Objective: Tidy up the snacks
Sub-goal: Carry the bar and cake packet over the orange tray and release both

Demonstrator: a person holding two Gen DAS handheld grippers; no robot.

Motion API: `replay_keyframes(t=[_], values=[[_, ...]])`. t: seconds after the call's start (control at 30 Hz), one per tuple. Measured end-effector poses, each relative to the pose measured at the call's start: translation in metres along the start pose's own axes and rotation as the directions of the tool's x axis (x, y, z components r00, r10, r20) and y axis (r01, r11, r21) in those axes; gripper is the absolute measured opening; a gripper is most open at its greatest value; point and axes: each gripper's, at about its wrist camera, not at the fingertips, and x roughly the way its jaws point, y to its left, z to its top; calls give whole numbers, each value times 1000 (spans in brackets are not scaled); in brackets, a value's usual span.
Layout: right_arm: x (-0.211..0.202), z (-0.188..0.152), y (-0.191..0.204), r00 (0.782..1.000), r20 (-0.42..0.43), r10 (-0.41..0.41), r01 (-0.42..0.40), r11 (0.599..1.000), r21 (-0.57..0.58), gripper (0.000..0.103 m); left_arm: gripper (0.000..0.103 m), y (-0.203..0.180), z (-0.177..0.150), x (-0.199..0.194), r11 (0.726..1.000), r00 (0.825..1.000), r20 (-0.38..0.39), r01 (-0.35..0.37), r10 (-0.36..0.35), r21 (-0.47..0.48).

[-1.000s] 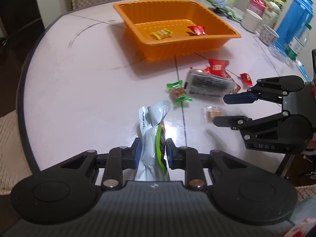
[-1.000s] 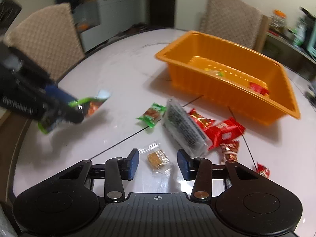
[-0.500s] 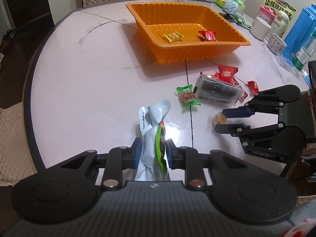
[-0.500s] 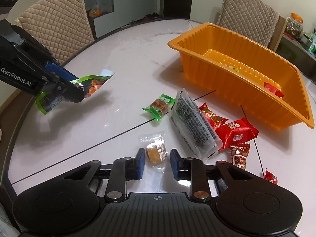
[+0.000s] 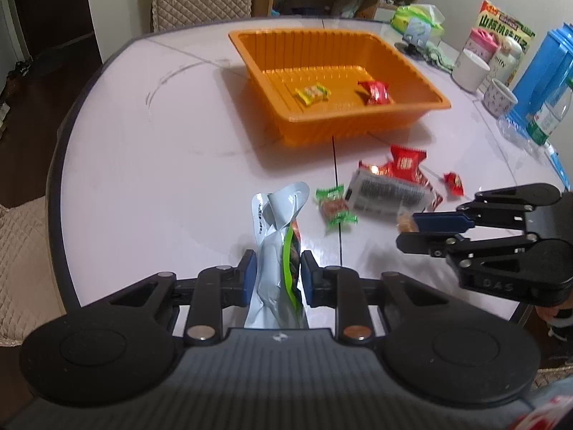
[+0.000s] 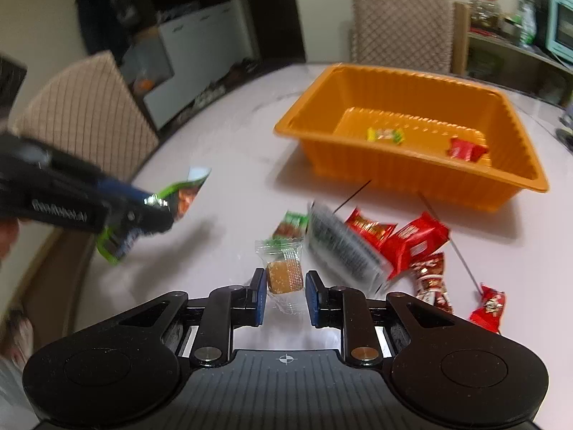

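My left gripper (image 5: 275,268) is shut on a crumpled silver and green snack bag (image 5: 277,222), held upright above the white table (image 5: 143,179). My right gripper (image 6: 285,279) is shut on a small brown cake in a clear wrapper (image 6: 284,276), just above the table. In the left wrist view the right gripper (image 5: 404,231) sits to the right with the cake at its tips. The orange tray (image 5: 358,125) holds a yellow-green candy (image 5: 311,93) and a red packet (image 5: 374,92). A green sweet (image 5: 335,208), a grey pack (image 5: 386,190) and red packets (image 5: 408,163) lie on the table.
Two white mugs (image 5: 469,70), a blue flask (image 5: 544,71), a bottle (image 5: 548,118) and boxes crowd the table's far right. Quilted chairs (image 6: 82,118) stand at the rim. The table's dark edge (image 5: 59,193) curves round on the left.
The right gripper closed on the clear-wrapped cake and lifted it a little off the table. The left gripper kept its bag and hardly moved.
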Motion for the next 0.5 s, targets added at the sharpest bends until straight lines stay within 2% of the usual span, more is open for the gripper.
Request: replay_keyframes(t=[0.1, 0.5], values=[[-14, 9, -6, 1000, 31, -1, 0, 999, 53, 23, 23, -1, 10, -5, 1000, 1000, 27, 0, 0, -3], [-49, 53, -51, 986, 142, -91, 57, 972, 227, 23, 23, -10, 74, -9, 999, 991, 130, 15, -10, -33]])
